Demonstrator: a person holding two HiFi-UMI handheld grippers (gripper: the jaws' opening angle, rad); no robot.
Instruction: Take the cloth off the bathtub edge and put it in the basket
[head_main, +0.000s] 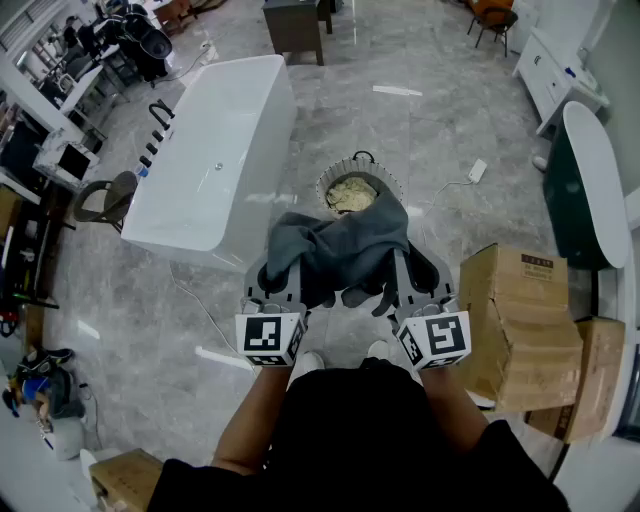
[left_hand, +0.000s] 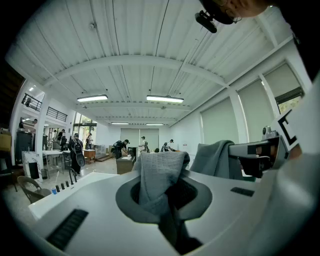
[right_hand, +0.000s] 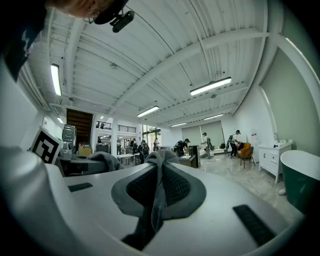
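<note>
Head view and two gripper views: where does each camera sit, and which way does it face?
Head view: on the person's head, facing steeply down; forearms, left gripper, right gripper, grey cloth, basket.
Left gripper view: on the left gripper, facing level along its jaws, shut on the cloth.
Right gripper view: on the right gripper, level, jaws shut on the cloth.
Shared: all show the cloth.

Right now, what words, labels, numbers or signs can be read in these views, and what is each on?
No text can be read in any view.
Cardboard box: a printed label on its top, too small to read.
Marker cubes: black-and-white square patterns only, no words.
</note>
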